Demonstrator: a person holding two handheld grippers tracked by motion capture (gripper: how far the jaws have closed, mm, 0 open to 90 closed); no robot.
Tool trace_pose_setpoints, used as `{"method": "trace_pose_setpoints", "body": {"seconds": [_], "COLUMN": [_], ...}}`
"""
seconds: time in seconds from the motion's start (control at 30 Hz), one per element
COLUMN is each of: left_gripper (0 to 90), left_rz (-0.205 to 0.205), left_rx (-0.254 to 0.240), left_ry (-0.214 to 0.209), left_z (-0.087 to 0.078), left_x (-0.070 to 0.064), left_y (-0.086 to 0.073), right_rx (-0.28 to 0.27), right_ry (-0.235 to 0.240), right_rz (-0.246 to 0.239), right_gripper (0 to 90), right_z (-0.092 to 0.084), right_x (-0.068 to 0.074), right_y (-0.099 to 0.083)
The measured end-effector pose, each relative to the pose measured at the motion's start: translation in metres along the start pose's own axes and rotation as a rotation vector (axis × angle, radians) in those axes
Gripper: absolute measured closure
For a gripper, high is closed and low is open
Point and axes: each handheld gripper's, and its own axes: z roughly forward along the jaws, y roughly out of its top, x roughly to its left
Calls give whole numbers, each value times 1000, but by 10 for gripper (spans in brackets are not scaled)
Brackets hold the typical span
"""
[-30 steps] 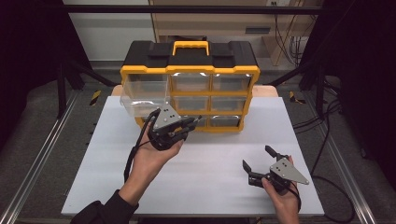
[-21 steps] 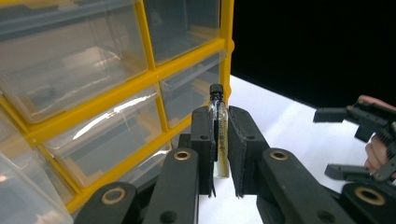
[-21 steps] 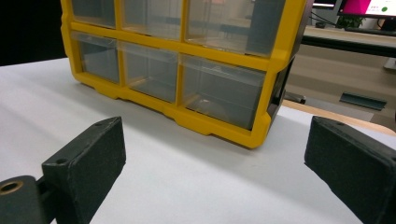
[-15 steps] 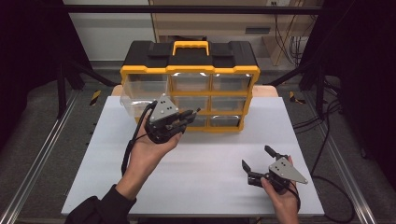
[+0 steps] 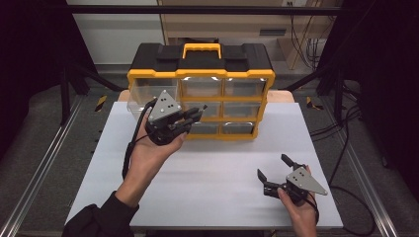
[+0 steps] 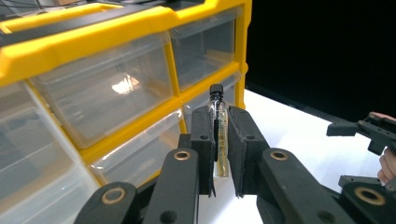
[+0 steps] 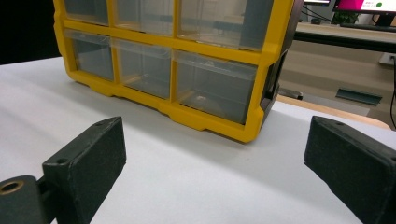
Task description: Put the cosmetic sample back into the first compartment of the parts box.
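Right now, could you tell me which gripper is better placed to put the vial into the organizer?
Left: the left gripper already clamps the vial near the organizer; the right gripper waits open, farther back.

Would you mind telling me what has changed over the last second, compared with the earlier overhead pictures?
The left tool, shut on a small clear vial with a black cap, has risen slightly and moved closer to the yellow drawer organizer, near its left drawers. The right tool has stayed open and resting low at the near right of the white table. The organizer has not moved.
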Motion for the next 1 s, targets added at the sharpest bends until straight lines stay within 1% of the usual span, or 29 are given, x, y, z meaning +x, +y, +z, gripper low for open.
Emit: {"method": "trace_pose_setpoints", "body": {"seconds": [0.17,0.4,0.47,0.6,0.63,0.7,0.8,1.0], "left_gripper": [805,805,805,805,805,805,805,805], "left_rz": [9,1,8,-2,-13,-17,-25,-44], "left_rx": [-10,-22,-29,-40,-36,-38,-40,-44], "left_ry": [20,47,60,84,86,99,118,142], "left_z": [-10,-21,-25,-36,-39,-43,-49,-56], "left_x": [7,19,23,32,34,40,47,60], "left_y": [6,9,10,11,10,11,11,9], "right_rx": [8,7,7,9,8,4,5,6], "right_ry": [9,4,3,5,6,7,6,5], "right_rz": [-8,-4,-1,-3,-2,4,4,3], "right_gripper": [56,55,55,55,54,54,54,54], "right_z": [2,1,1,1,1,1,1,1], "right_x": [1,1,1,1,1,1,1,1], "right_y": [0,0,0,0,0,0,0,0]}}
